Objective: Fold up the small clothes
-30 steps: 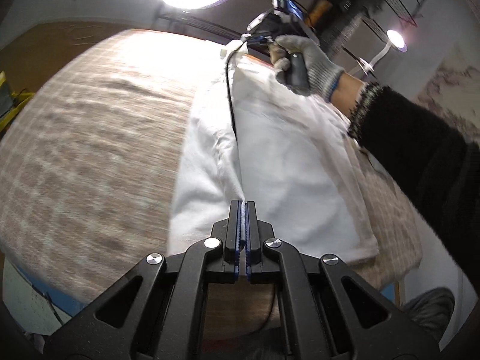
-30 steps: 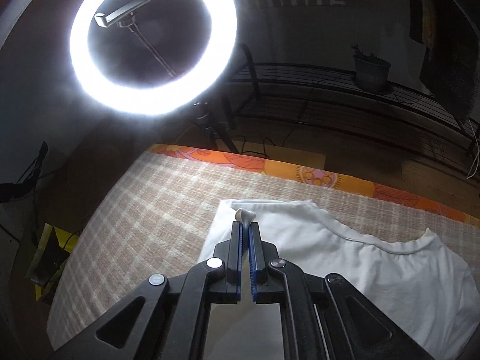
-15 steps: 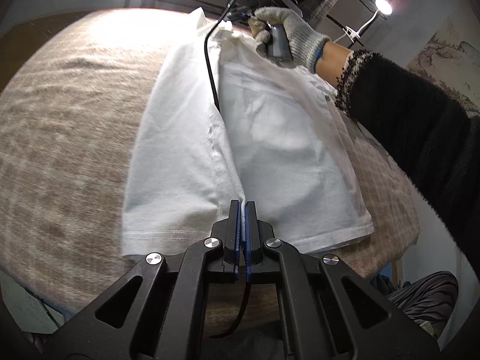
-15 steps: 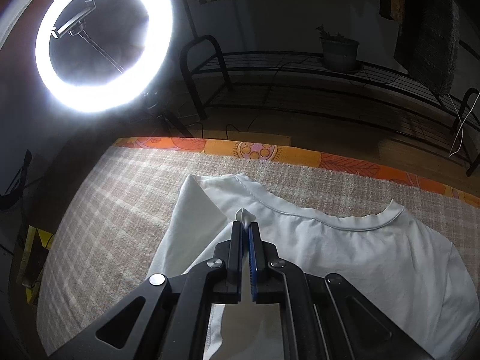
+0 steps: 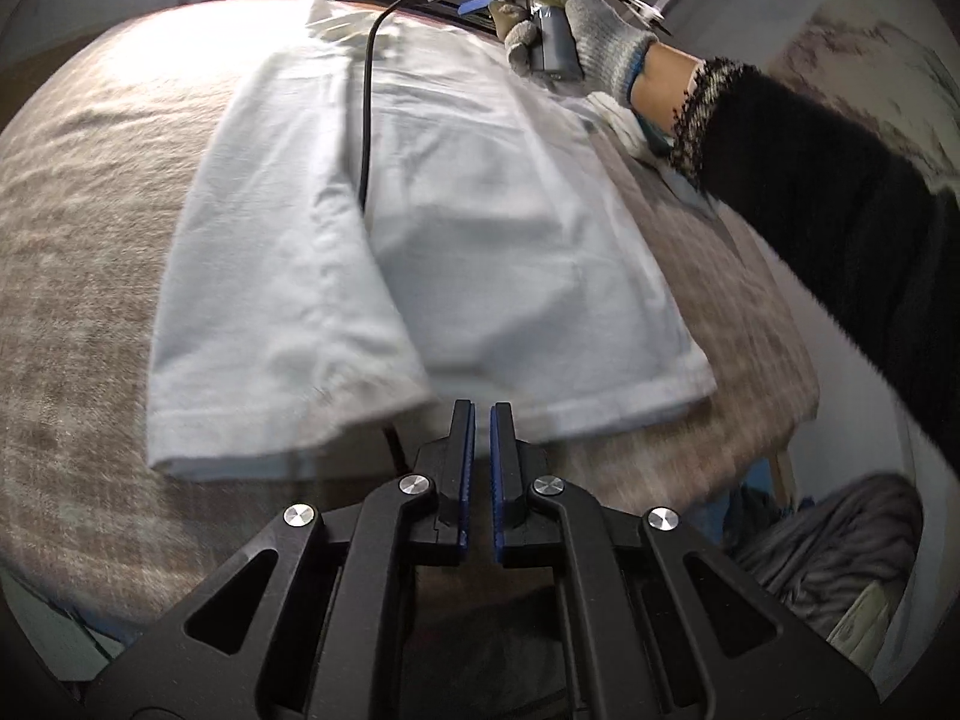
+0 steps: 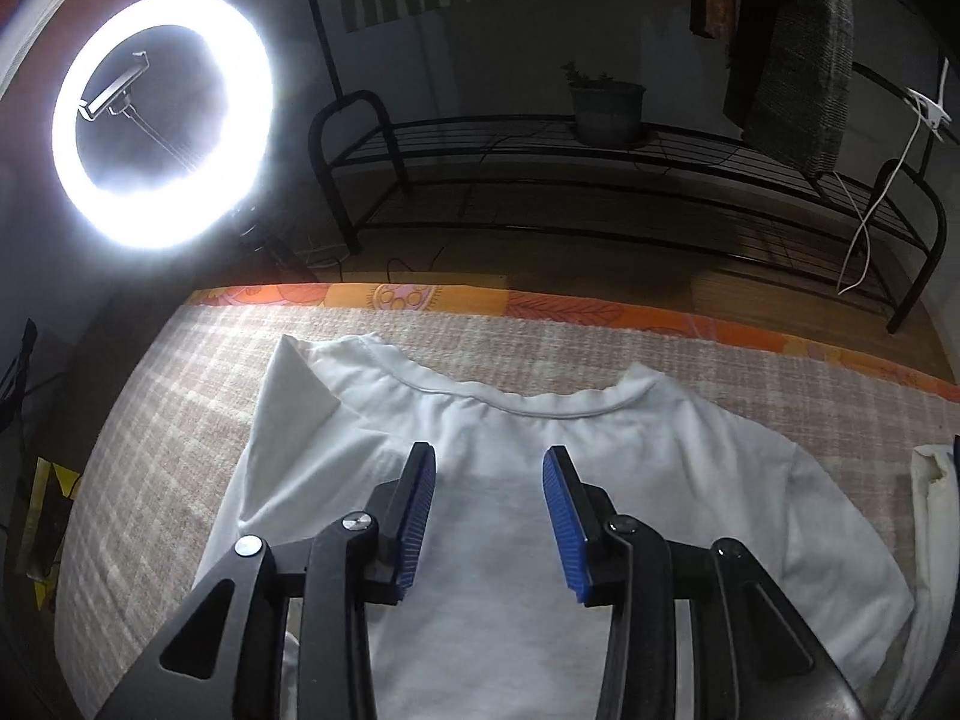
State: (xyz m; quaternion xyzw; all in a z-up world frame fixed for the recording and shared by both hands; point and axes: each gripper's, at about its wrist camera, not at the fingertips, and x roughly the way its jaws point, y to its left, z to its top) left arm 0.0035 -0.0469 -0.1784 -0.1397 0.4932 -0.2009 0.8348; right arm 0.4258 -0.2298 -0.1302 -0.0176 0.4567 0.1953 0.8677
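Note:
A white T-shirt [image 5: 480,228] lies flat on the beige checked table cover [image 5: 90,228], its left side folded inward over the body. My left gripper [image 5: 482,414] sits just off the shirt's hem, its jaws a narrow gap apart with no cloth between them. In the right wrist view the shirt [image 6: 492,480] shows its collar at the far edge, with the folded flap at the left. My right gripper [image 6: 489,468] is open and empty above the shirt's chest. The gloved right hand [image 5: 576,30] holds that gripper at the collar end.
A black cable [image 5: 363,108] trails across the shirt. A lit ring light [image 6: 162,120] stands past the far left corner, and a black metal rack [image 6: 600,180] behind the table. Another white cloth [image 6: 936,510] lies at the right edge. Grey fabric [image 5: 840,546] lies below the table.
Both grippers have let go of the shirt's folded edge. The right jaws opened wide, the left opened slightly and drew back off the hem. The flap now lies flat.

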